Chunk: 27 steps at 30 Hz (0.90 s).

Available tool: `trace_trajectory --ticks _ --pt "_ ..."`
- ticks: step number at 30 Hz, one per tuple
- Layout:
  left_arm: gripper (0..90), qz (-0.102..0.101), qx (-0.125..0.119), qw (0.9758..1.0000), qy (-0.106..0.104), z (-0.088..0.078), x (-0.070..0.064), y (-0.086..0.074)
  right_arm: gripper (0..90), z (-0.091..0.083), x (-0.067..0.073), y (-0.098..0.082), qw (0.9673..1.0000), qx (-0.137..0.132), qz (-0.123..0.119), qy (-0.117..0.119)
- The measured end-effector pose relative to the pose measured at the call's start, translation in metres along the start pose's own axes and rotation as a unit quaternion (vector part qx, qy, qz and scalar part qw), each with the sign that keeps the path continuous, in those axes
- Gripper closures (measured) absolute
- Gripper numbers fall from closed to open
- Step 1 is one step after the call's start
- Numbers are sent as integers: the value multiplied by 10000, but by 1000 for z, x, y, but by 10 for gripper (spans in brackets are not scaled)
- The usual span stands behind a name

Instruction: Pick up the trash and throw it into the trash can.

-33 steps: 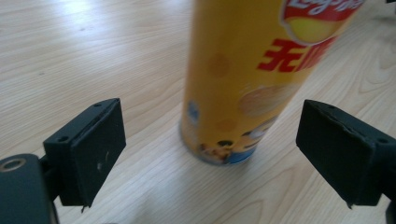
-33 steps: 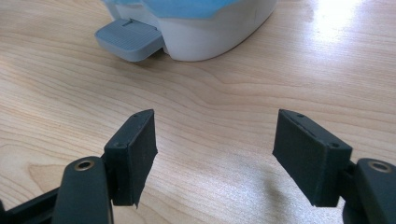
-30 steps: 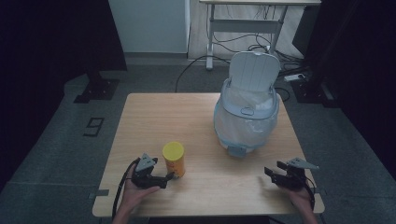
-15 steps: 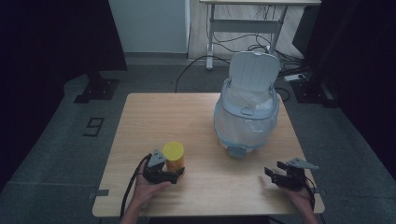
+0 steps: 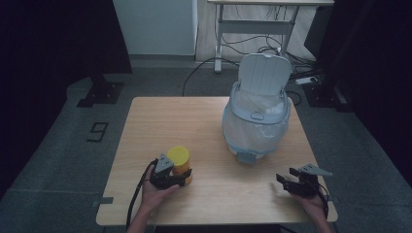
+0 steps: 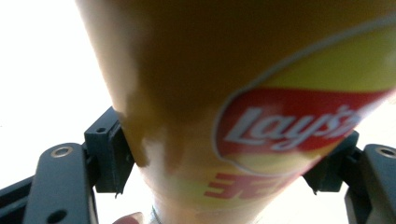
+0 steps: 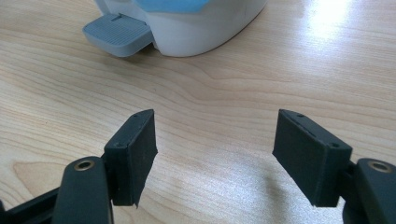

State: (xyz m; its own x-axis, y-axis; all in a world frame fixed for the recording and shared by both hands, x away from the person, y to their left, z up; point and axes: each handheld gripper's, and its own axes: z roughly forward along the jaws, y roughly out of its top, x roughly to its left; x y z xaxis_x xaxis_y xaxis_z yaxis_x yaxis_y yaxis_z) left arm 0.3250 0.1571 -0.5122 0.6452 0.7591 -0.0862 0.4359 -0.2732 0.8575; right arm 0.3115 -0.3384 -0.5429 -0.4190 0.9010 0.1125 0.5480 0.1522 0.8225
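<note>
Left gripper (image 5: 176, 177) has moved in — jaws just closed on yellow can (image 5: 179, 162).

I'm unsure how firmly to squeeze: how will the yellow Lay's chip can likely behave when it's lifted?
The chip can is a tall, narrow cylinder standing upright, so it probably tips easily if nudged high. Its glossy printed wall may slip between the left tongs, now closed on its lower part. It looks light and thin-walled; a hard squeeze might dent it.

The left gripper (image 5: 180, 176), held in the person's left hand (image 5: 154, 193), had just closed its jaws on something between them, while the right gripper (image 5: 286, 178), in the right hand (image 5: 313, 203), rested with jaws apart.
</note>
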Motion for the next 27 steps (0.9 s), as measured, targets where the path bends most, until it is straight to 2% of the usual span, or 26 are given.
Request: trace_trajectory --ticks 8,14,18,27 --pt "240 -130 -215 9996 -130 -15 6 7 296 -3 -4 0 10000 -35 62 -24" --pt "240 -84 -297 9995 -55 -23 9 15 296 -6 -8 0 9999 -86 114 -22" --pt "240 -63 -363 9993 -21 -27 12 26 299 -8 -10 -2 9998 -111 182 -40" --pt "240 -53 -565 9983 -128 -38 15 52 302 -6 -10 -3 9998 -50 172 -60"
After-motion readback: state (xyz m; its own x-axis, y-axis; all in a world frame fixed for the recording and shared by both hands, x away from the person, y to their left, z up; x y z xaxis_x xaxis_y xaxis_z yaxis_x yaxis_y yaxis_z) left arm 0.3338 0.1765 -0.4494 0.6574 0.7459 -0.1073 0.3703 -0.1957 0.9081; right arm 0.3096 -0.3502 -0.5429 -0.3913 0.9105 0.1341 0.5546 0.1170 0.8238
